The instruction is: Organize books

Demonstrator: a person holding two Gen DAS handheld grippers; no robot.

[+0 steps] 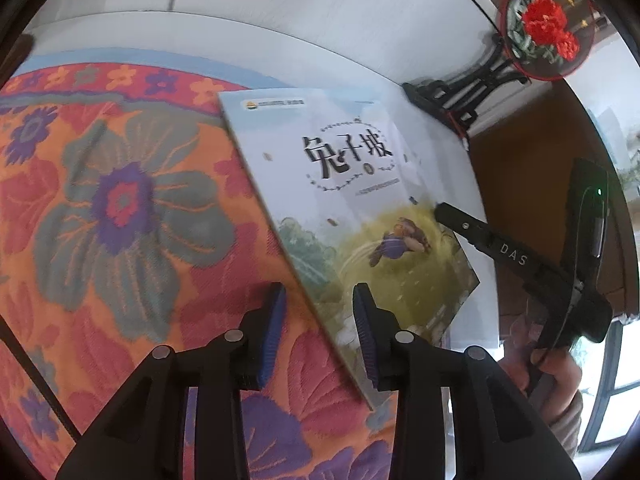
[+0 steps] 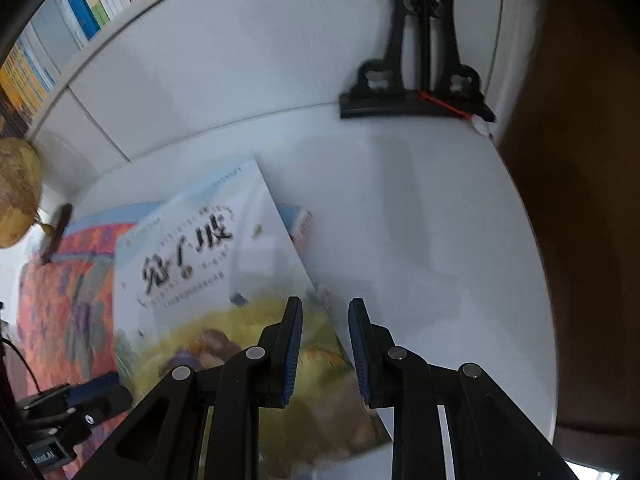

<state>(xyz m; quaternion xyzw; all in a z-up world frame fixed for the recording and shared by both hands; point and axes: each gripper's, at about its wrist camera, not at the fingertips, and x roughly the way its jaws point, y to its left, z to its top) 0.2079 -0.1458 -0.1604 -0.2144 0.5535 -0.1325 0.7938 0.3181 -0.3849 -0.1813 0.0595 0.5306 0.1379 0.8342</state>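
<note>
A thin picture book (image 1: 352, 208) with a pale cover, black Chinese title and a rabbit drawing lies flat, partly on a floral cloth (image 1: 112, 208) and partly on the white table (image 1: 472, 184). My left gripper (image 1: 319, 304) is open, its jaws straddling the book's near left edge. My right gripper (image 2: 325, 316) is open over the book's (image 2: 208, 280) right edge, gripping nothing. In the left wrist view the right gripper's finger (image 1: 472, 232) rests at the book's right side.
A black ornate stand (image 2: 420, 80) holding a round red-flower embroidery (image 1: 548, 24) sits at the table's far corner. Shelved books (image 2: 92, 4) line the back wall. A yellowish globe-like object (image 2: 16, 192) is at left. The table edge (image 2: 536, 240) drops off on the right.
</note>
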